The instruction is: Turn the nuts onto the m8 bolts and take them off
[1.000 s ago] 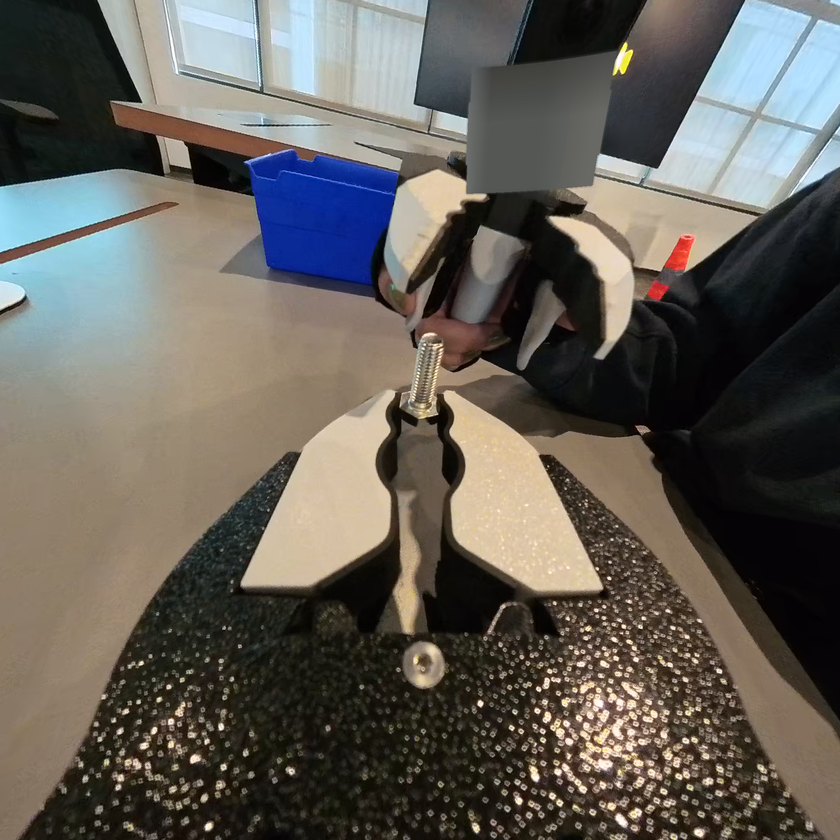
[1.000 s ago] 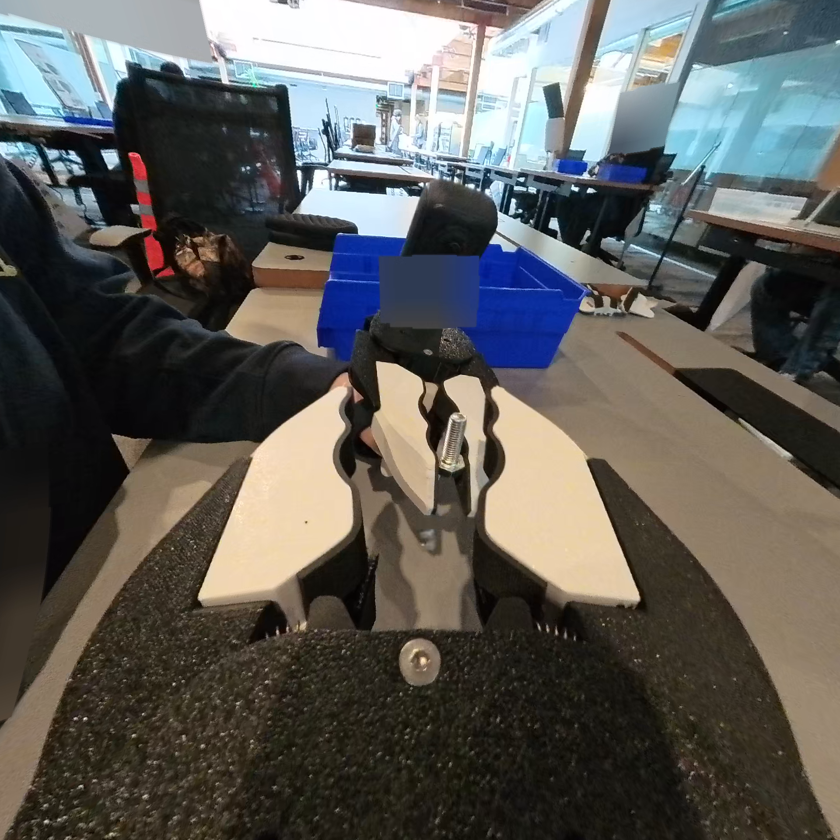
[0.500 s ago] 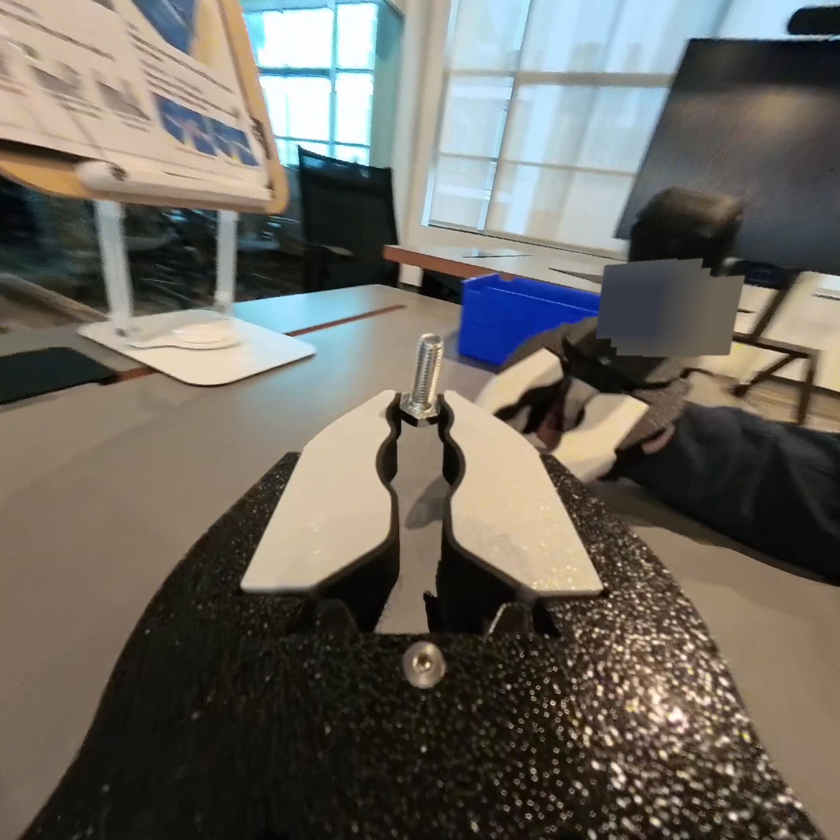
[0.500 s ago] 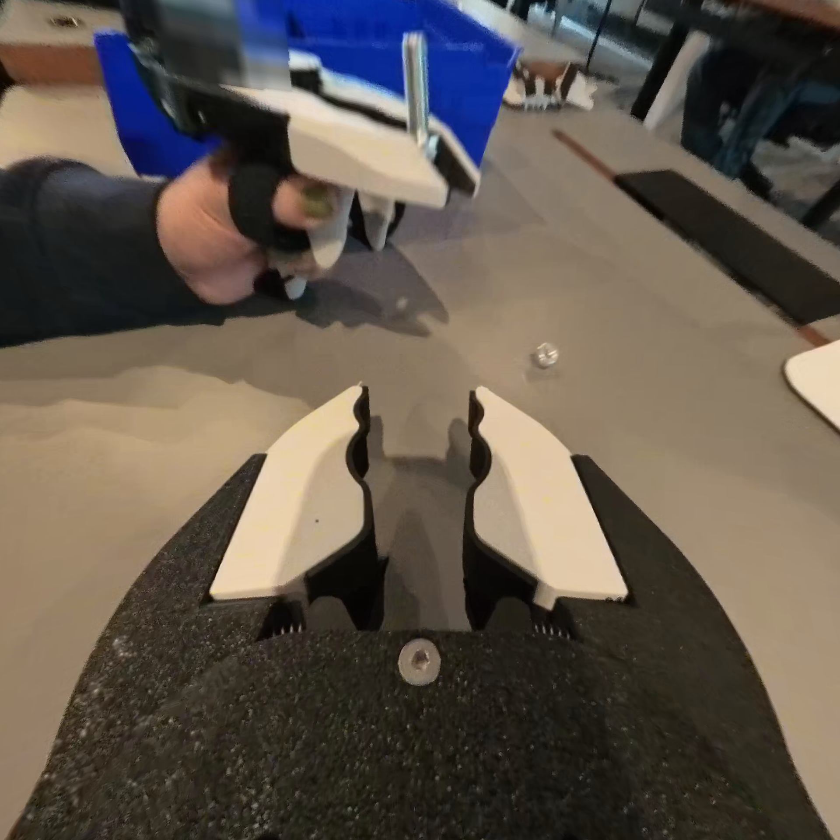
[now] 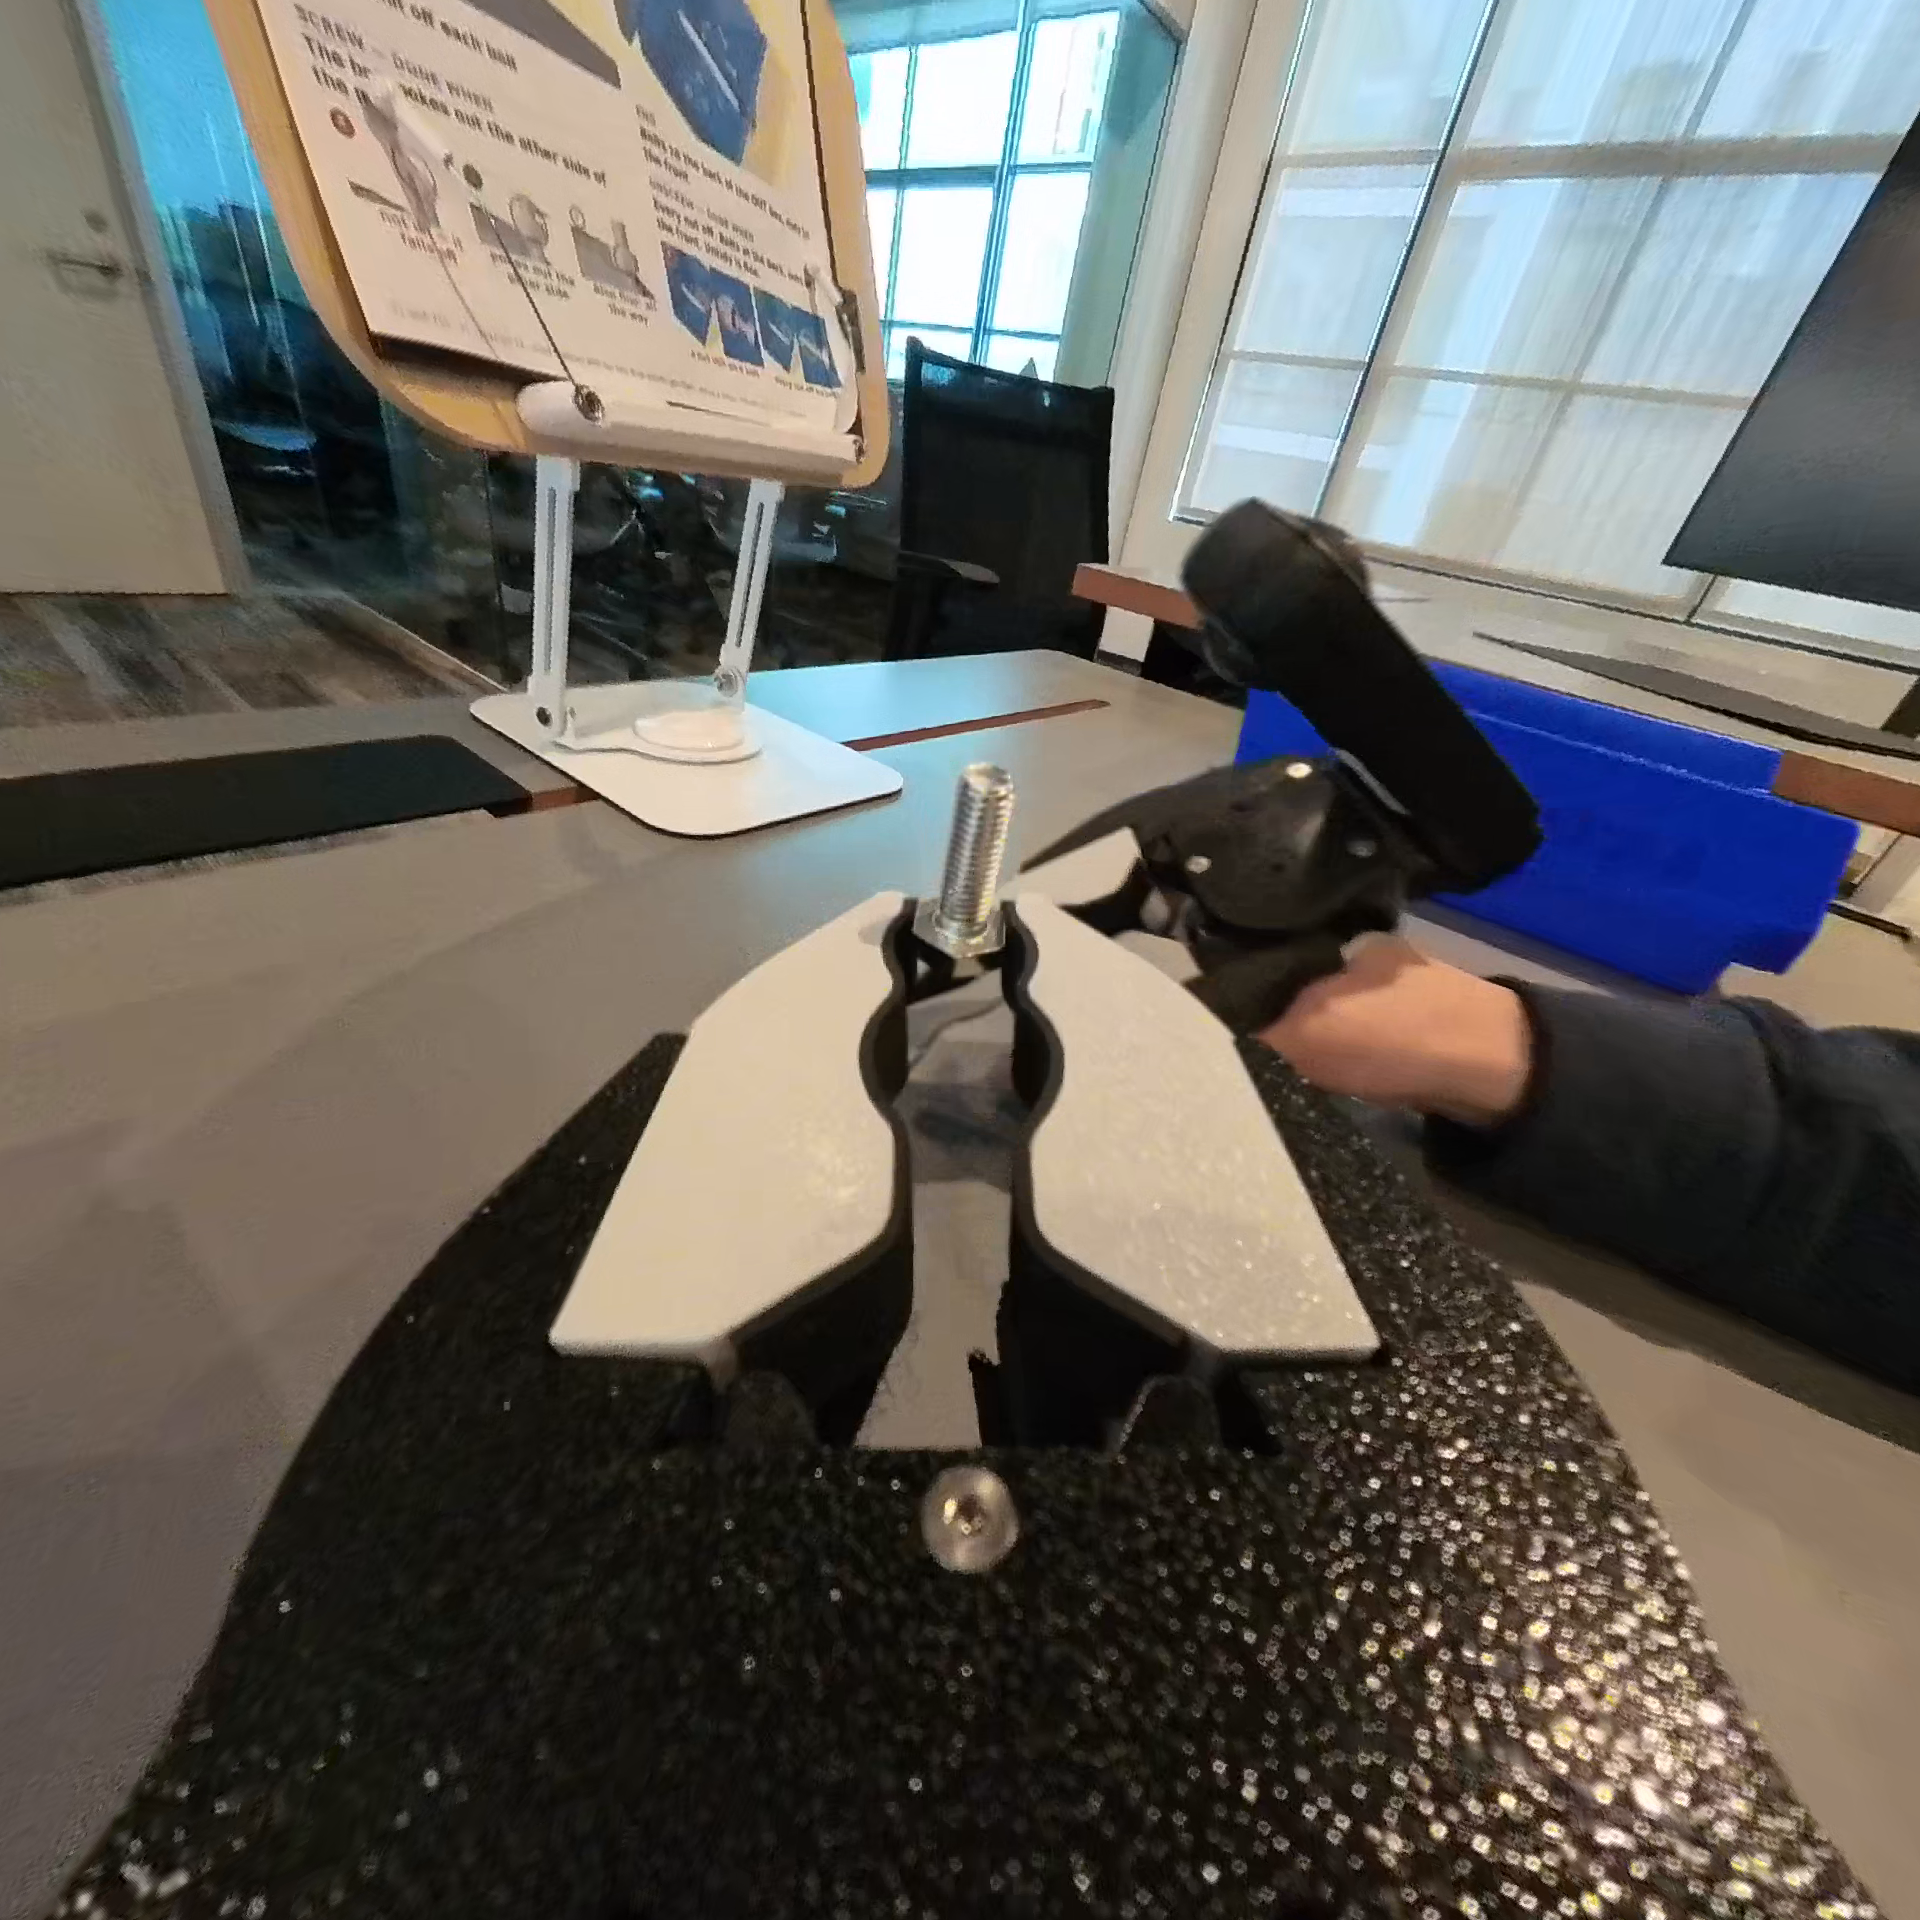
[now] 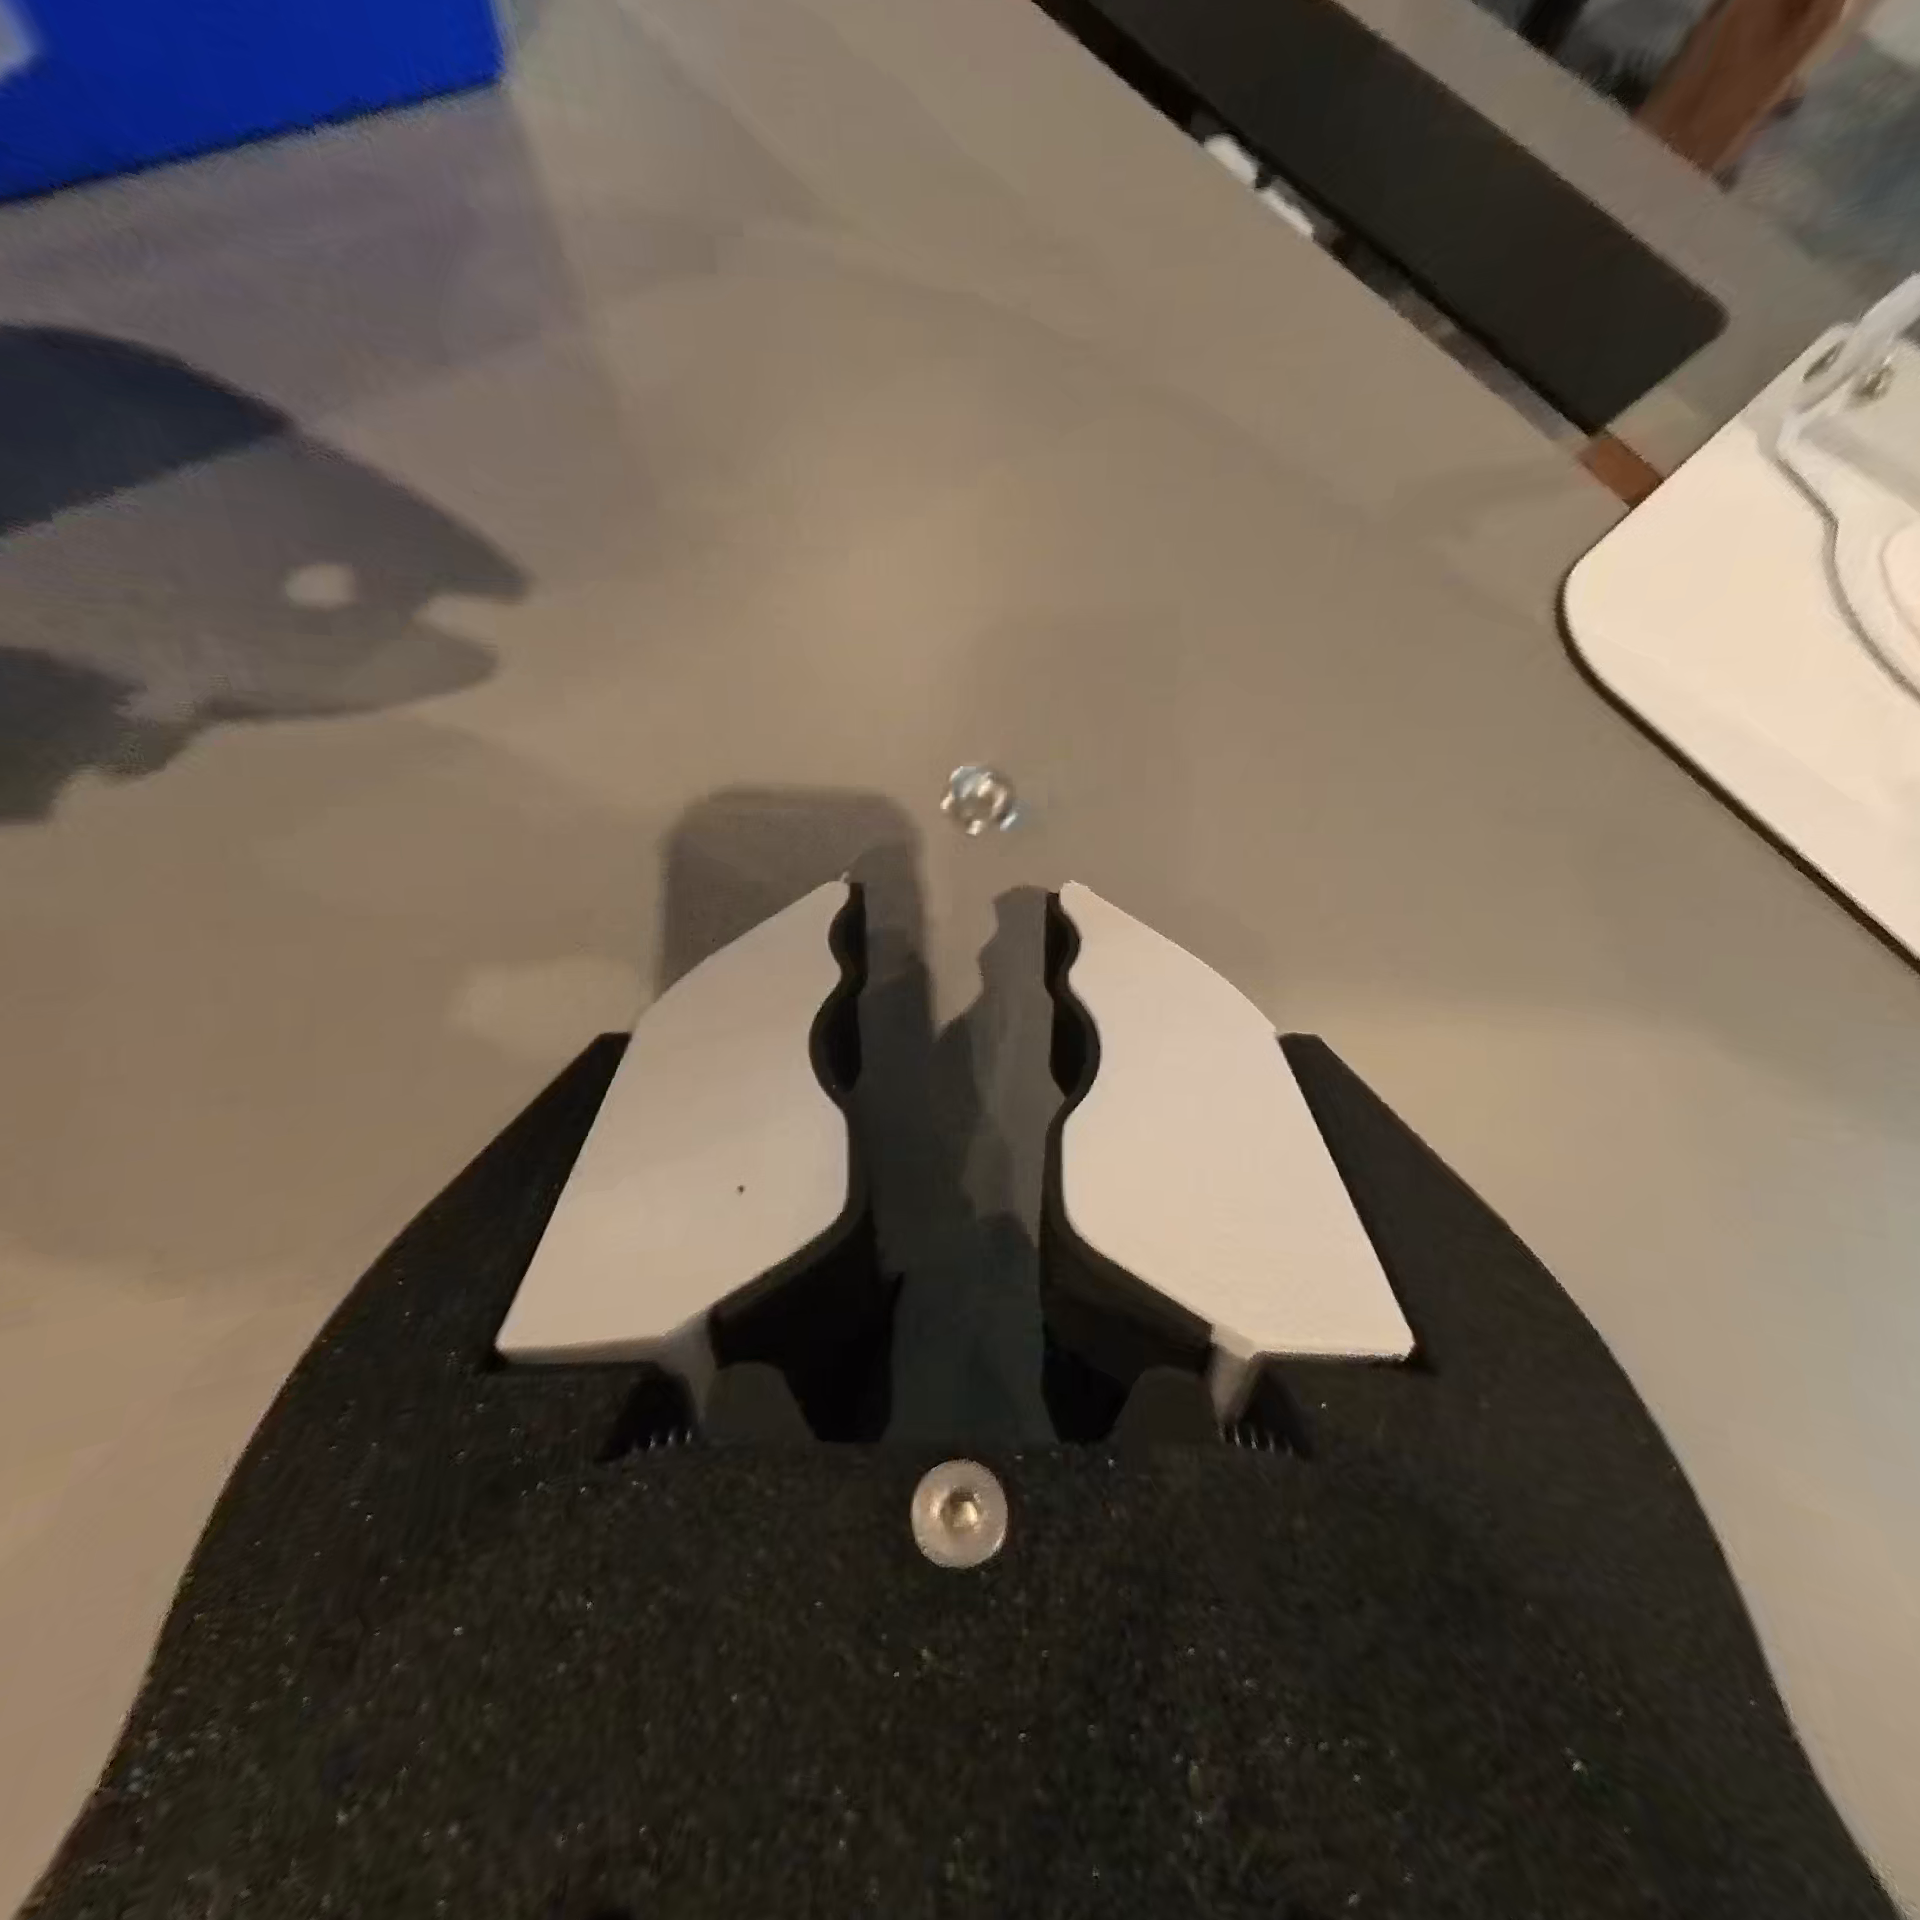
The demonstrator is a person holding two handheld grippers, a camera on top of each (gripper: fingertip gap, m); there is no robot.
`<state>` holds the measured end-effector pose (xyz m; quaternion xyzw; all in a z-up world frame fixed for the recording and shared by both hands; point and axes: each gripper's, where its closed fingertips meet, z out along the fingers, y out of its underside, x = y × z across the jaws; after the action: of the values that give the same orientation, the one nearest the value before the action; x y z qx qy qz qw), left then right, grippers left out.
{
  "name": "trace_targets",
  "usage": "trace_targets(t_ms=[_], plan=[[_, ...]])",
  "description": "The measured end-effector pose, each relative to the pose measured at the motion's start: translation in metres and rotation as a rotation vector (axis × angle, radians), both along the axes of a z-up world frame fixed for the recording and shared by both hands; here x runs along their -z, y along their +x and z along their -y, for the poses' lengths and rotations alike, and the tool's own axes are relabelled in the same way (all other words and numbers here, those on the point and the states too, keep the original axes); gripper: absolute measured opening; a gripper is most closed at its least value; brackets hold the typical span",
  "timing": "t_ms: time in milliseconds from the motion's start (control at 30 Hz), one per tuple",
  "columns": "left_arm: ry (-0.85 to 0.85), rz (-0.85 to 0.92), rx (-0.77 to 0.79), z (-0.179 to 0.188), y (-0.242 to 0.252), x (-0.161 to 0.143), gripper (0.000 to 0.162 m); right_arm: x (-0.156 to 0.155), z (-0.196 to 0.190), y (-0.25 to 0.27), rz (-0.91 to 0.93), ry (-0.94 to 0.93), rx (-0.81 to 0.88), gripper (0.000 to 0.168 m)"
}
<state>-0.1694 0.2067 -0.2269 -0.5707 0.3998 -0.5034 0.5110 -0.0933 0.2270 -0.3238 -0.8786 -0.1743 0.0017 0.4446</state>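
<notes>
My left gripper [image 5: 958,928] is shut on the hex head of a silver bolt [image 5: 971,854], which stands upright with its threaded shank pointing up and bare. My right gripper [image 6: 948,894] is open and empty, tilted down over the grey table. A small silver nut [image 6: 979,801] lies flat on the table just beyond its fingertips, slightly right of the gap. In the left wrist view the right gripper's black body [image 5: 1283,857] shows to the right of the bolt, held by a hand [image 5: 1397,1029] in a dark sleeve.
A blue bin [image 5: 1621,831] stands at the right rear and shows at the top left of the right wrist view [image 6: 239,73]. A white stand base [image 5: 707,774] carries an instruction board [image 5: 582,208]. A black mat [image 6: 1434,187] lies beyond the nut. About 12 centimetres separates my left fingertips from my right.
My right gripper has left the bolt, swung away and tipped down toward the table, closing in on the loose nut. My left gripper has turned to the left while still holding the bolt upright.
</notes>
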Motion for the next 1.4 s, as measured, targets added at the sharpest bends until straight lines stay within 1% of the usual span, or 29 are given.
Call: trace_targets(t_ms=[133,233,367,433,467,533,600,667,767,833,900,967,1133,1400], plan=[[-0.016,-0.004,0.015,0.0,0.001,0.002,0.015,0.007,-0.016,0.001,-0.016,-0.056,0.006,0.034],[-0.018,-0.015,0.026,0.002,0.003,0.004,0.015,0.007,-0.022,0.0,-0.031,-0.061,-0.005,0.033],[-0.002,-0.042,0.048,0.007,0.008,0.007,0.015,0.007,-0.025,-0.003,-0.03,-0.063,-0.028,0.026],[0.011,-0.056,0.061,0.01,0.01,0.008,0.015,0.008,-0.024,-0.007,-0.027,-0.067,-0.056,0.015],[0.016,-0.065,0.071,0.012,0.011,0.009,0.015,0.007,-0.024,-0.007,-0.011,-0.062,-0.066,0.015],[0.016,-0.089,0.109,0.018,0.014,0.011,0.015,0.004,-0.02,-0.008,0.043,-0.06,-0.141,0.015],[-0.031,-0.129,0.203,0.031,0.02,0.018,0.015,-0.017,-0.012,-0.016,0.056,-0.027,-0.283,0.015],[-0.056,-0.14,0.308,0.047,0.026,0.022,0.015,-0.052,0.01,-0.037,-0.043,0.027,-0.498,0.015],[-0.028,-0.208,0.404,0.064,0.032,0.031,0.015,-0.098,0.047,-0.054,-0.133,0.094,-0.705,0.015],[0.005,-0.236,0.435,0.071,0.033,0.034,0.015,-0.115,0.068,-0.062,-0.176,0.104,-0.801,0.015],[0.019,-0.239,0.459,0.075,0.033,0.034,0.014,-0.121,0.083,-0.068,-0.191,0.073,-0.863,0.014],[0.019,-0.235,0.478,0.078,0.033,0.034,0.014,-0.117,0.09,-0.07,-0.145,0.027,-0.882,0.015],[0.023,-0.233,0.497,0.08,0.032,0.034,0.014,-0.105,0.091,-0.069,-0.005,-0.041,-0.843,0.015],[0.027,-0.234,0.512,0.083,0.032,0.034,0.014,-0.1,0.092,-0.067,0.005,-0.065,-0.844,0.015]])
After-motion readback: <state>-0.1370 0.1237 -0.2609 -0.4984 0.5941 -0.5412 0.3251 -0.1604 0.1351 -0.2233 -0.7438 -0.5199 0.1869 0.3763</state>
